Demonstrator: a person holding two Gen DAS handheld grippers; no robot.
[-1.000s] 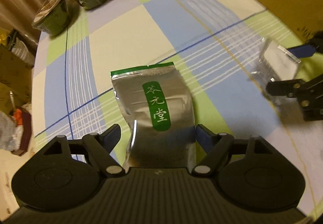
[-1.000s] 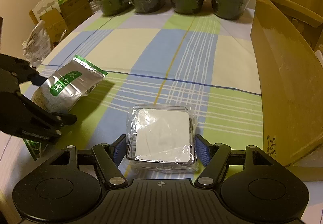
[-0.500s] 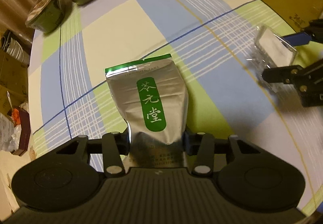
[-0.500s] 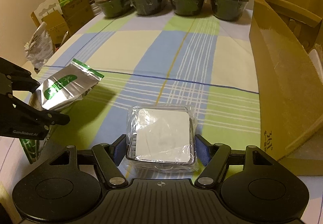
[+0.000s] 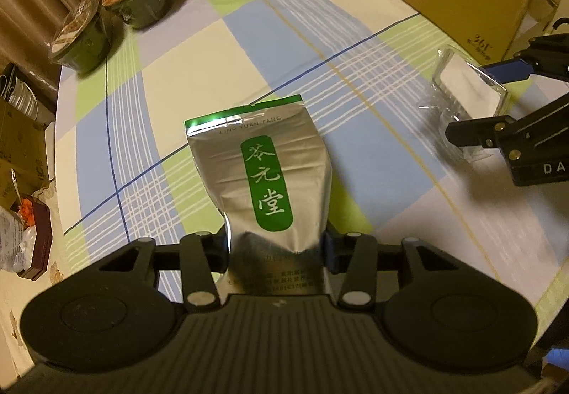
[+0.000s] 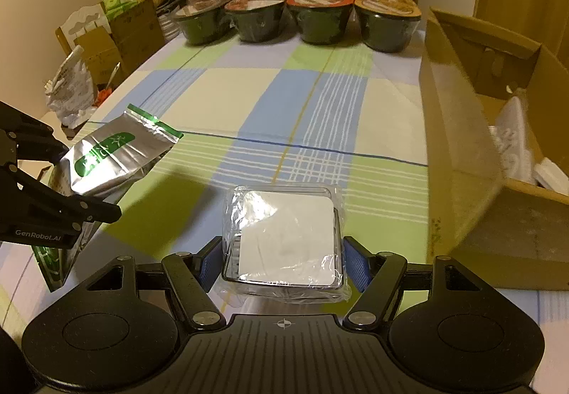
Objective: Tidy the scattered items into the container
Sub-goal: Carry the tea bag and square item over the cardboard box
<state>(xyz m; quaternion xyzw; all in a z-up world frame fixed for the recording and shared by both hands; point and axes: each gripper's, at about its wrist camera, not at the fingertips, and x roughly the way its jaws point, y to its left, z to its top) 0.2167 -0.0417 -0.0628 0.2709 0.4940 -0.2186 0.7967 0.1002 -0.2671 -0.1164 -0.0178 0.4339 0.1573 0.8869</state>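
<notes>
Left gripper (image 5: pixel 275 244) clamped on foil pouch (image 5: pixel 263 173); right gripper (image 6: pixel 282 260) clamped on clear tray (image 6: pixel 284 234), near cardboard box (image 6: pixel 458 131) wall, open tablecloth (image 6: pixel 270 102) beyond.

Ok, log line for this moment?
left gripper: shut on foil tea pouch | right gripper: shut on clear plastic box | cardboard box: open

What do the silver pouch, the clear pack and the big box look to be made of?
Silver pouch: likely foil laminate, shiny, creased, mirror glints. Clear pack: thin transparent plastic with crinkled glossy film over a white insert. Box: matte brown cardboard with folded flaps.
</notes>
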